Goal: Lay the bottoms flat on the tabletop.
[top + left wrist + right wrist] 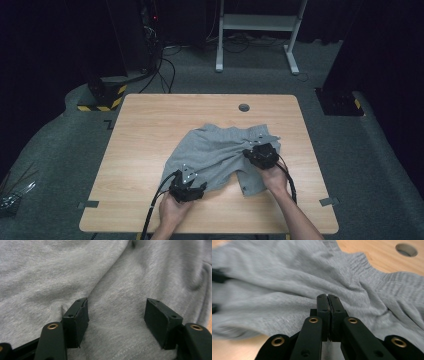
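A crumpled grey jersey garment (220,155) lies on the light wooden table (150,150), just nearer the person than the round cable hole (244,107). The left gripper (116,315), at the garment's near-left edge, has its jaws apart over the cloth. The right gripper (328,301), at the garment's right side, is pinched together on a fold of it.

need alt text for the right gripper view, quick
The right tongs are shut with grey fabric running between their pads, pinching the crumpled grey shorts. The shorts lie on a wooden table with a round cable hole beyond.
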A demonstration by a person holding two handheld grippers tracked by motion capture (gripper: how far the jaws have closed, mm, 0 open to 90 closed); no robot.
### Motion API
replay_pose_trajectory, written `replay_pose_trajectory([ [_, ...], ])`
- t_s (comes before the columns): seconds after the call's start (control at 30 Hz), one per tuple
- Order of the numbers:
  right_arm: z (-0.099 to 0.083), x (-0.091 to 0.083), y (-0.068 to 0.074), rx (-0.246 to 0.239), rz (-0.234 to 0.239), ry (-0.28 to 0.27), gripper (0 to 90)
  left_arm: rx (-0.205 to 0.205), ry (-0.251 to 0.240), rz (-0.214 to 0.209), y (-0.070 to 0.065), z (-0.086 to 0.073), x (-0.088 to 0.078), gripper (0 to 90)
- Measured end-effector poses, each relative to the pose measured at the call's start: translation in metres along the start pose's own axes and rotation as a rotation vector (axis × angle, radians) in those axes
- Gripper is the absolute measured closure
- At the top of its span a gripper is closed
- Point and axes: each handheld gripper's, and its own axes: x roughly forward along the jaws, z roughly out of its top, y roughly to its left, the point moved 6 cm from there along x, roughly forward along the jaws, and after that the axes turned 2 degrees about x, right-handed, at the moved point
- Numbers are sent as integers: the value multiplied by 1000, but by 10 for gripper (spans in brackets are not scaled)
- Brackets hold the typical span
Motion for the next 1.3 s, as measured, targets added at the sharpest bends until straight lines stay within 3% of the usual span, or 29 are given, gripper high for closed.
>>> replay_pose_trajectory([
  [0.1, -7, 29, -4, 9, -31, 79, 871, 0, 0, 1, 0, 0, 0, 358],
  [0.17, -13, 38, -4, 28, -41, 103, 787, -1, 0, 2, 0, 0, 0, 359],
  [0.2, -15, 36, -3, 45, -53, 90, 725, -1, 0, 2, 0, 0, 0, 359],
  [0.3, -14, 16, 3, 55, -60, 17, 653, -3, 1, 8, 0, 0, 0, 362],
  [0.37, -13, -10, 14, 35, -43, -62, 662, -8, 1, 9, 0, 0, 1, 364],
  [0.43, -18, -30, 28, -2, -2, -101, 720, -9, 1, 12, 0, 1, 1, 367],
  [0.53, -37, -38, 44, -25, 64, -72, 777, -13, 0, 23, 1, 1, 1, 383],
  [0.6, -52, -29, 48, -36, 55, -17, 787, -17, -1, 32, 2, 2, 1, 395],
  [0.67, -63, -13, 44, -7, 48, 35, 790, -26, -2, 39, 4, 2, 3, 404],
  [0.77, -65, 4, 32, 10, 3, 70, 791, -41, 0, 59, 7, 5, 5, 406],
  [1.07, -39, 33, -6, 60, -44, 91, 779, -70, 18, 88, 22, 17, 18, 405],
  [1.17, -36, 31, -5, 75, -45, 95, 709, -68, 38, 64, 17, 17, 14, 392],
  [1.3, -40, 13, 11, 82, -11, 47, 649, -20, -7, 17, 1, 15, -1, 382],
])
